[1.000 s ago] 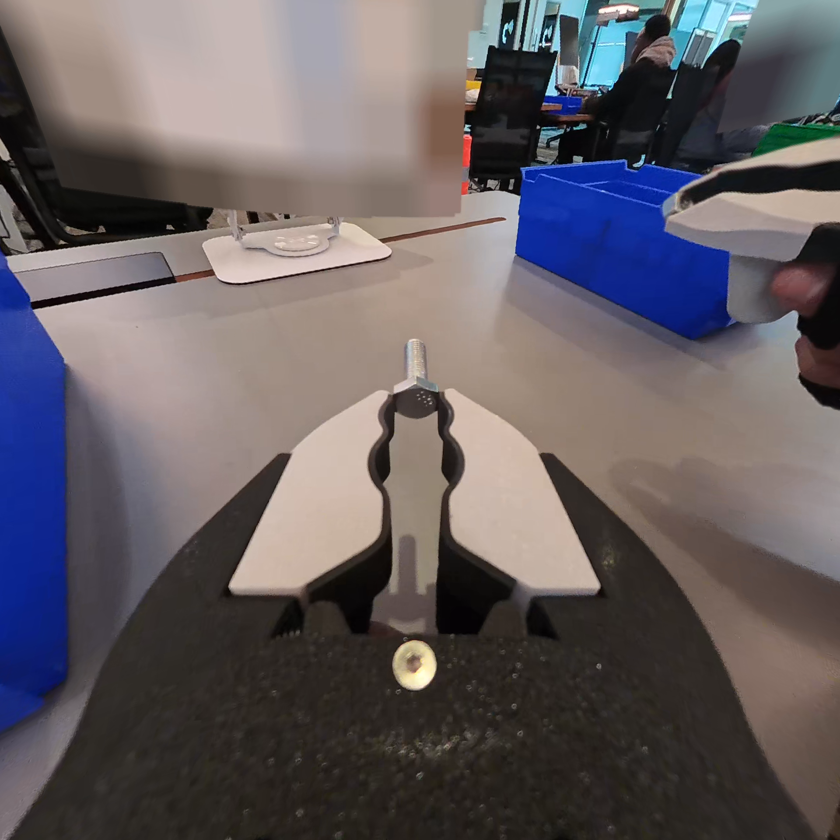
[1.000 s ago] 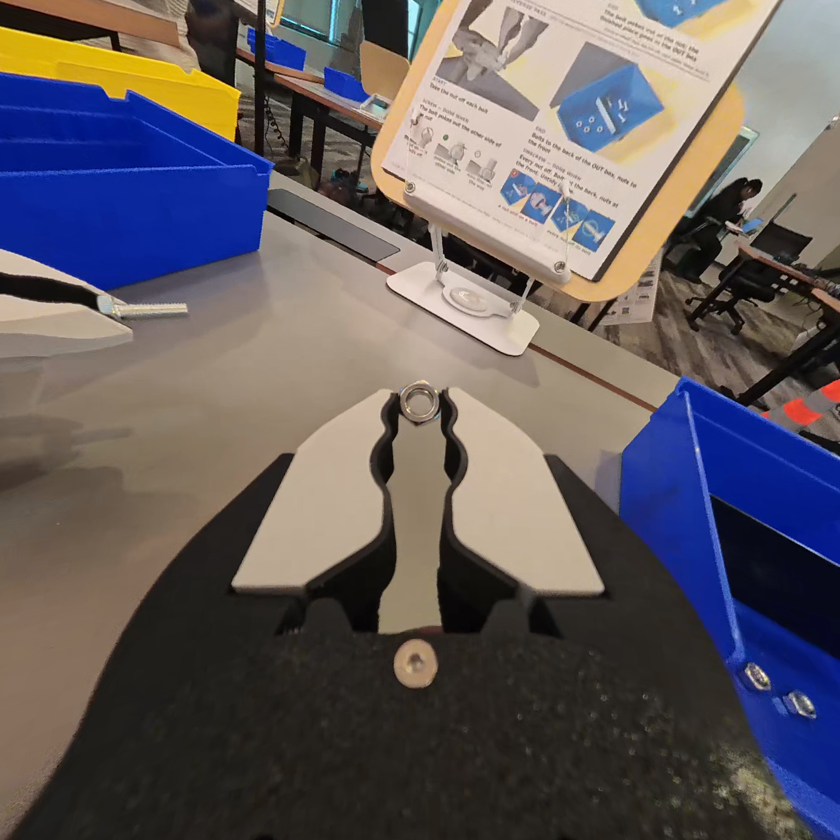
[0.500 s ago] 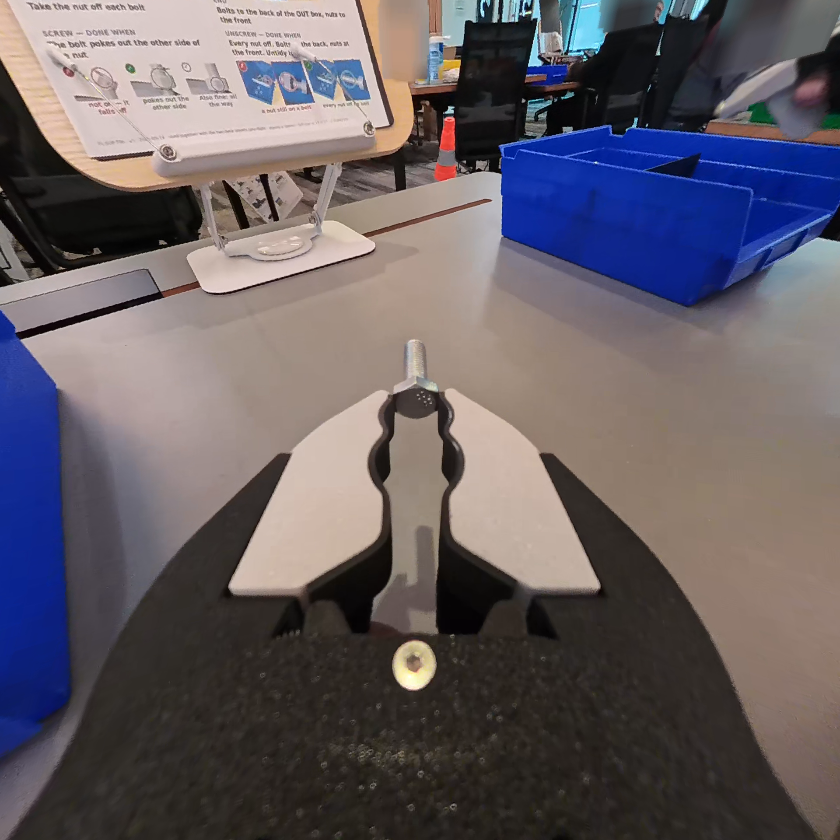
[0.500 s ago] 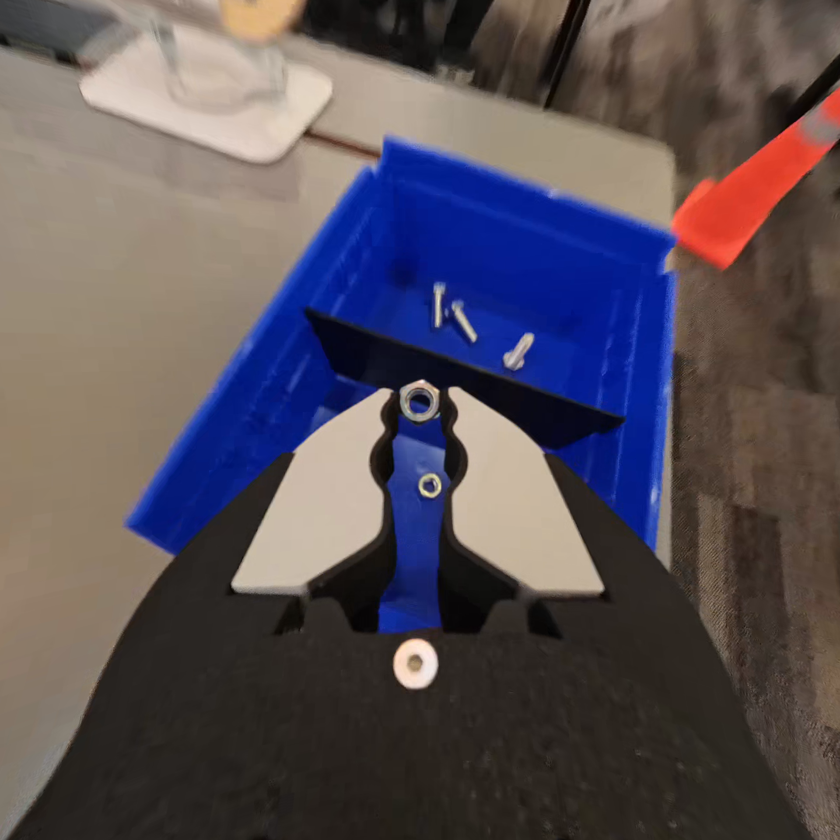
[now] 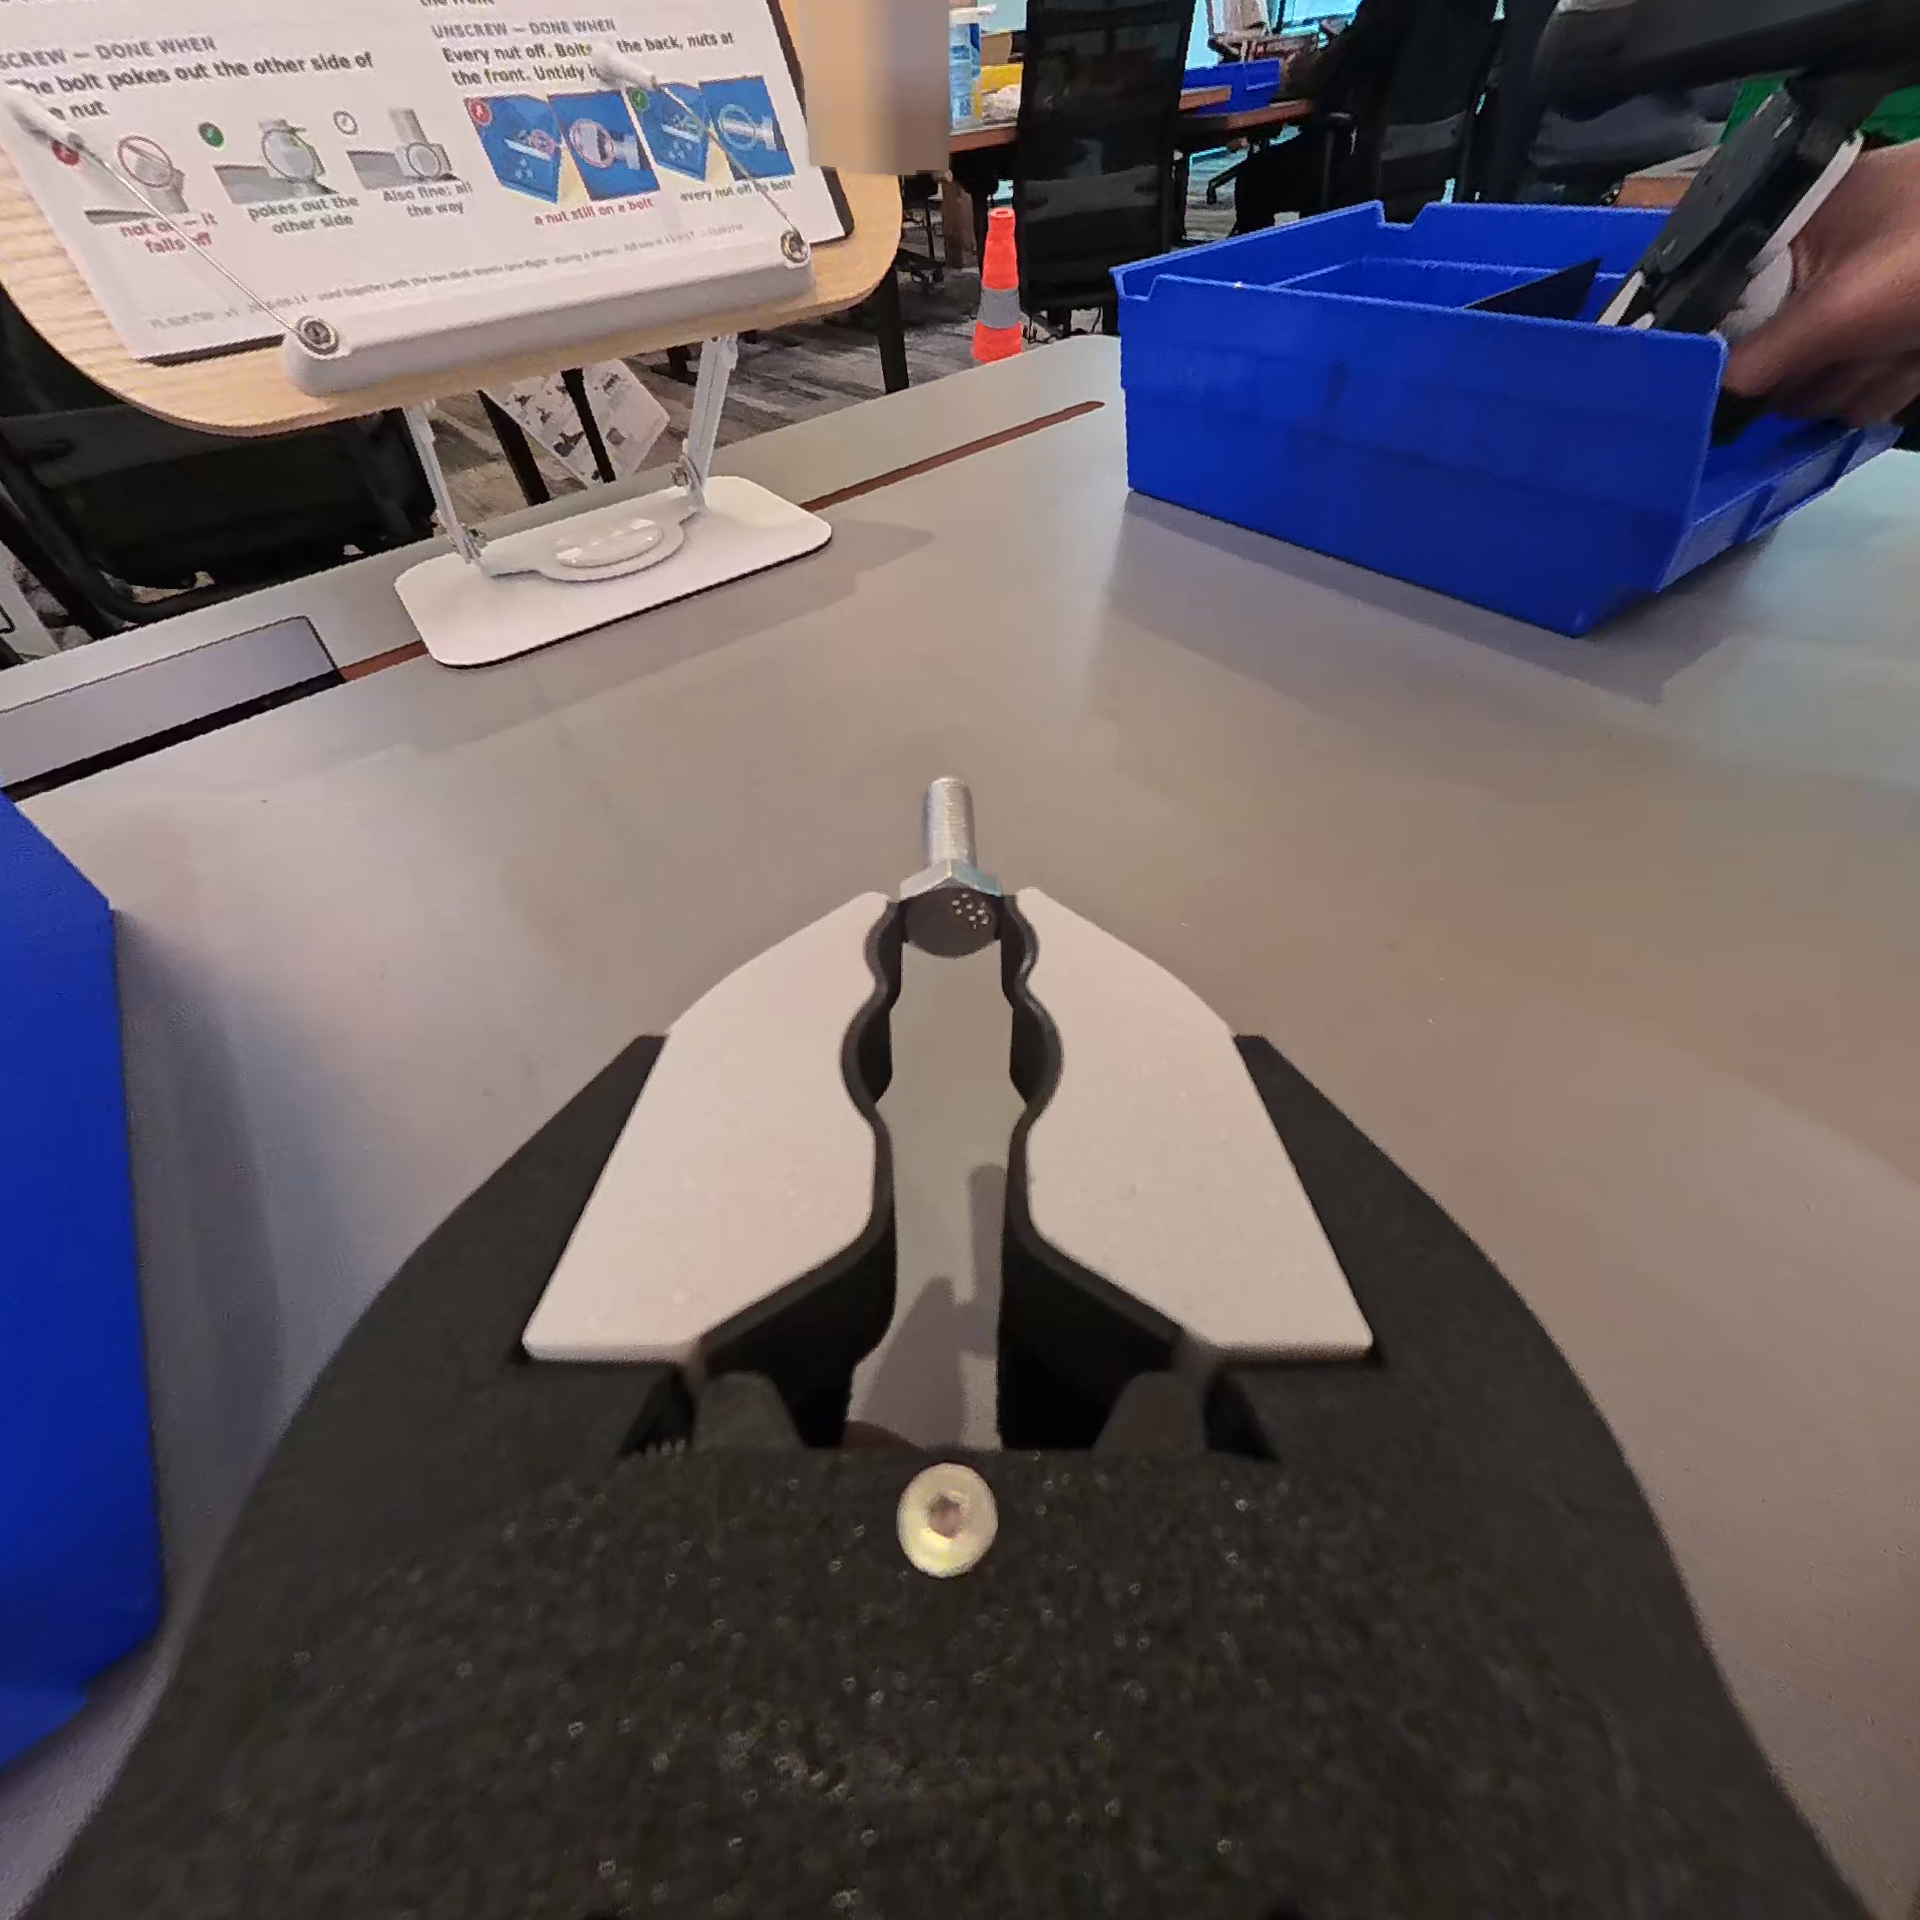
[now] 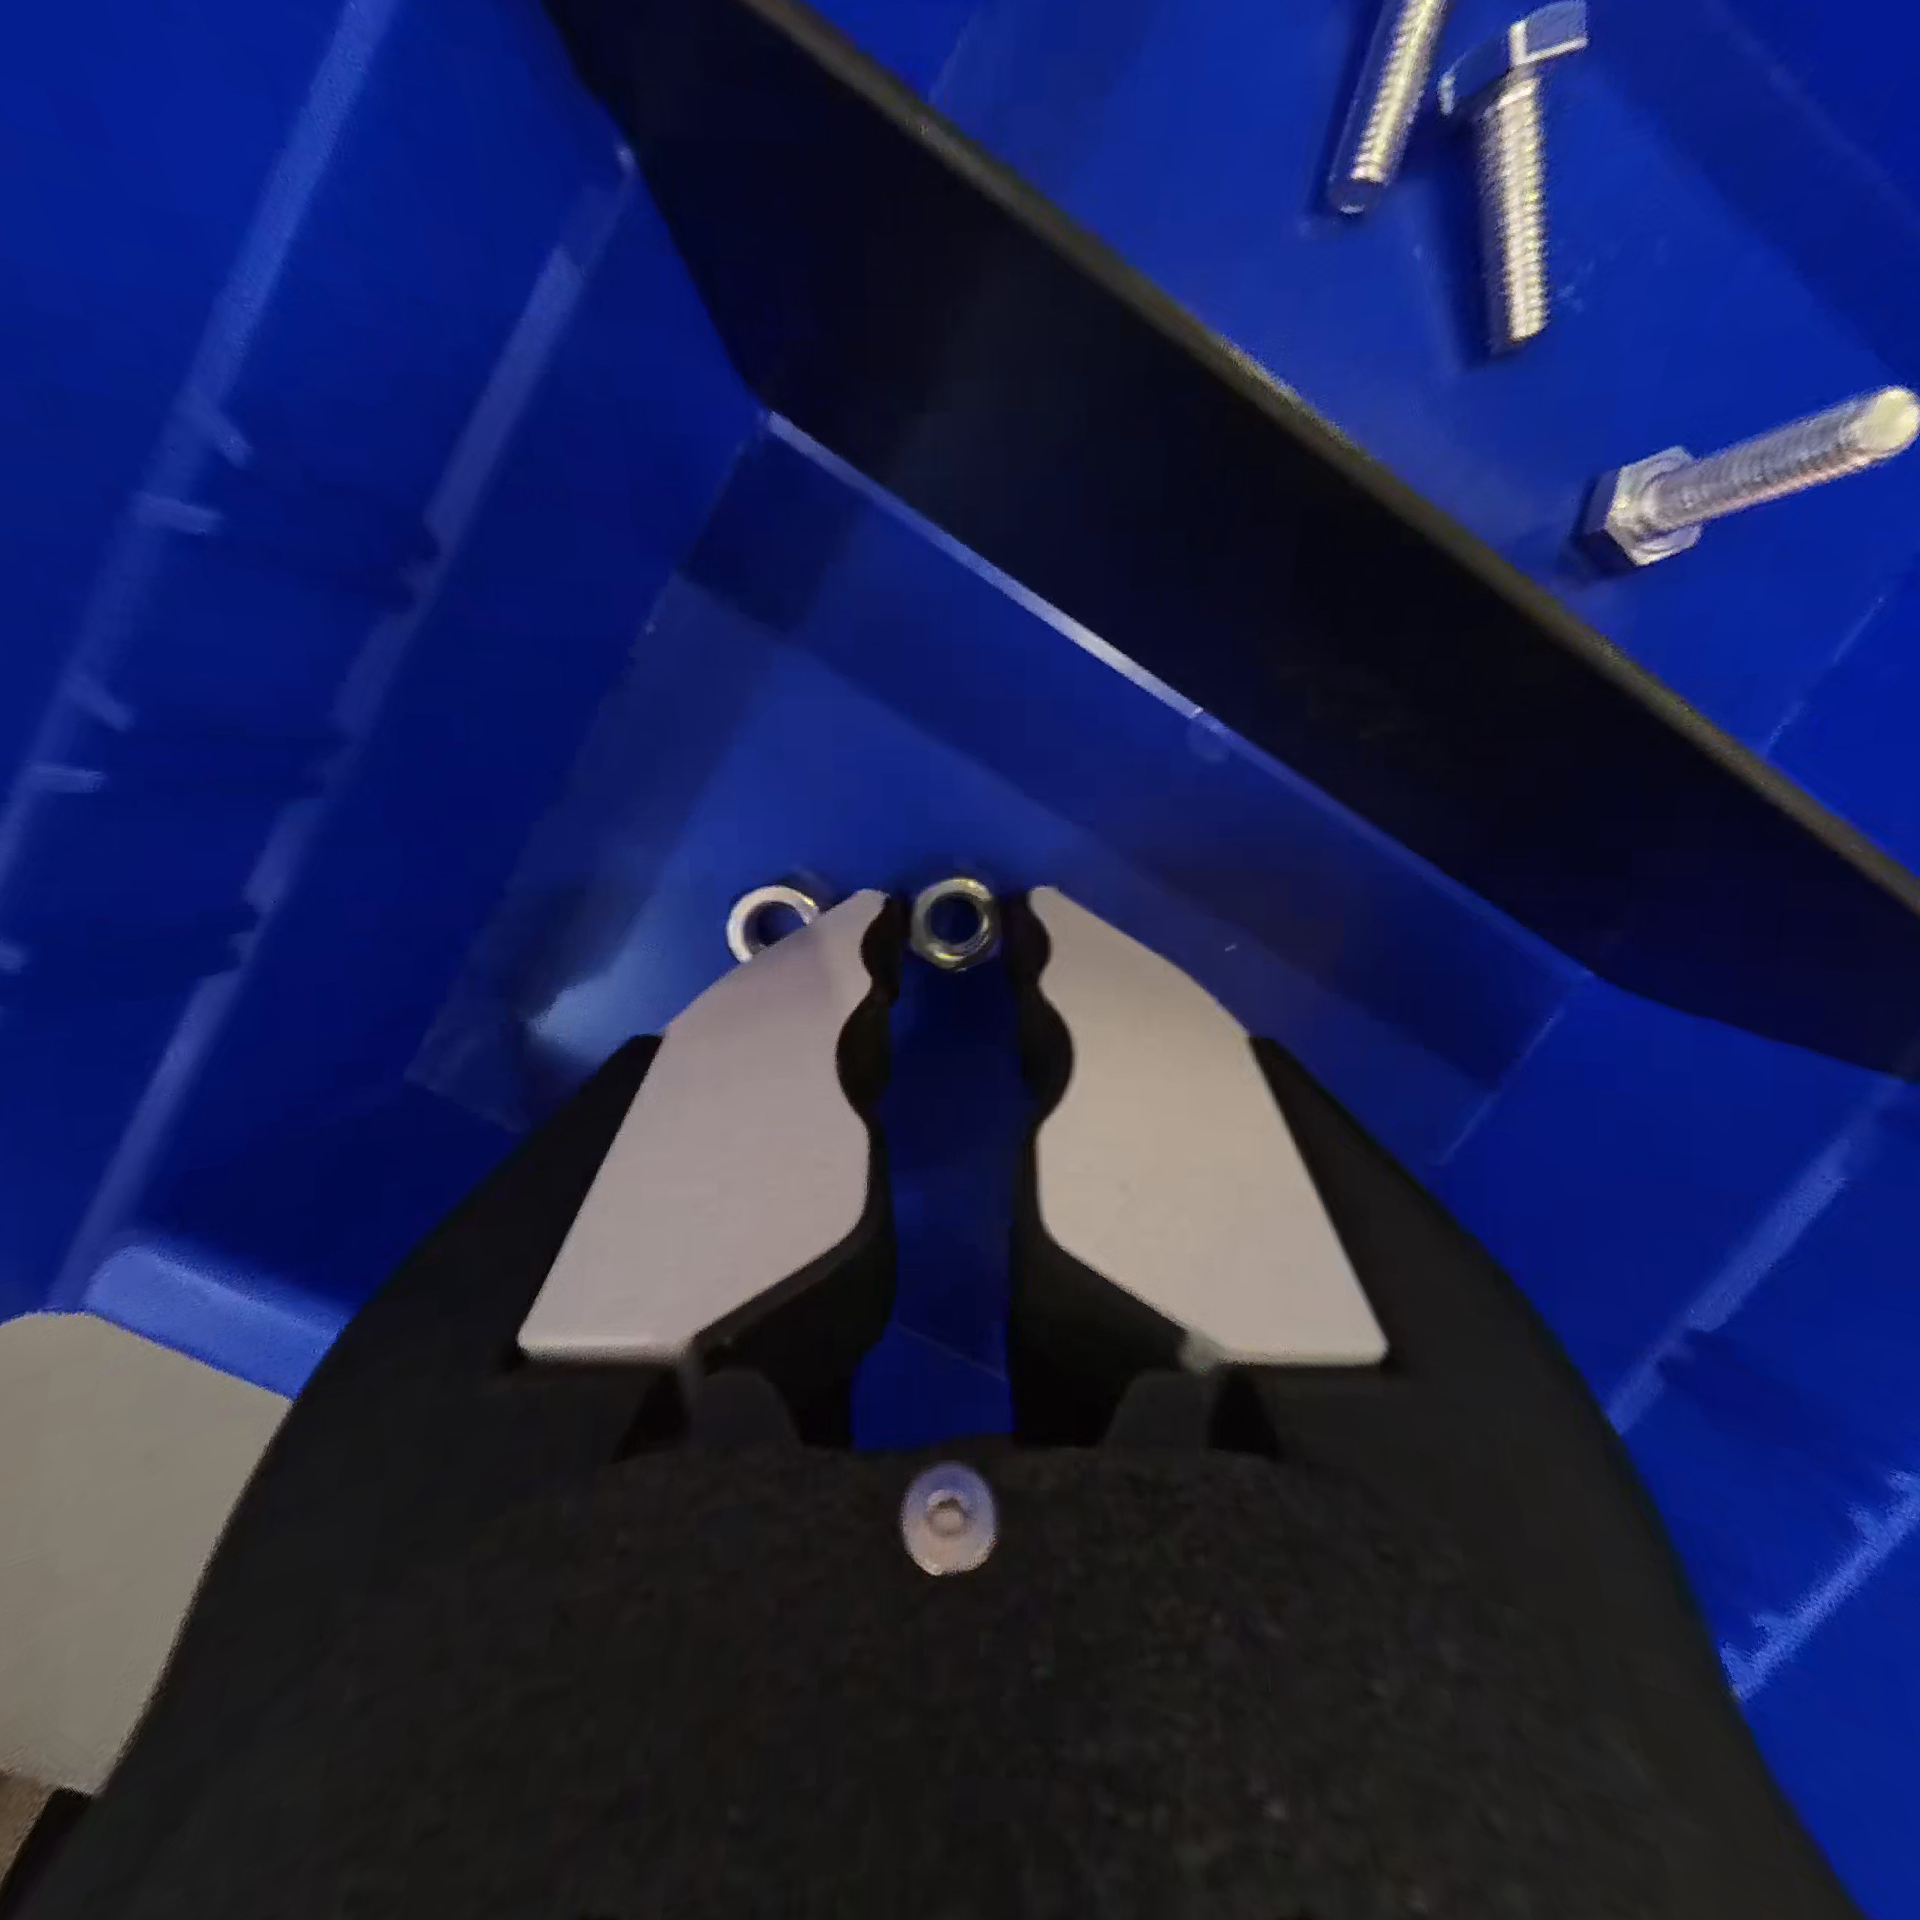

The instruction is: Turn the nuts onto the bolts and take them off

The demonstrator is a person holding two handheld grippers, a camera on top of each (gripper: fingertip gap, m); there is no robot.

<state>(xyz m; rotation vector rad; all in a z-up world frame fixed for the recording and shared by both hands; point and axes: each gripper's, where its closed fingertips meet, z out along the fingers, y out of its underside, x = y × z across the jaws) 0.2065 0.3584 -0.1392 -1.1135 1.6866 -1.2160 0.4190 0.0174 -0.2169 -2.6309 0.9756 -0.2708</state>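
Grippers work a hex bolt and a nut at the blue bin

The left gripper (image 5: 951,920) clamps the hex bolt (image 5: 950,868) by its head, shank pointing ahead; the right gripper (image 6: 954,935), jaws parted, brackets a loose nut (image 6: 953,933) inside the blue bin (image 6: 312,520), another nut (image 6: 767,923) left of its tip

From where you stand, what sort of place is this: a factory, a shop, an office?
Most likely an open-plan office or lab used as a workstation: a grey table, an instruction board on a stand, office chairs behind, and a blue parts bin.
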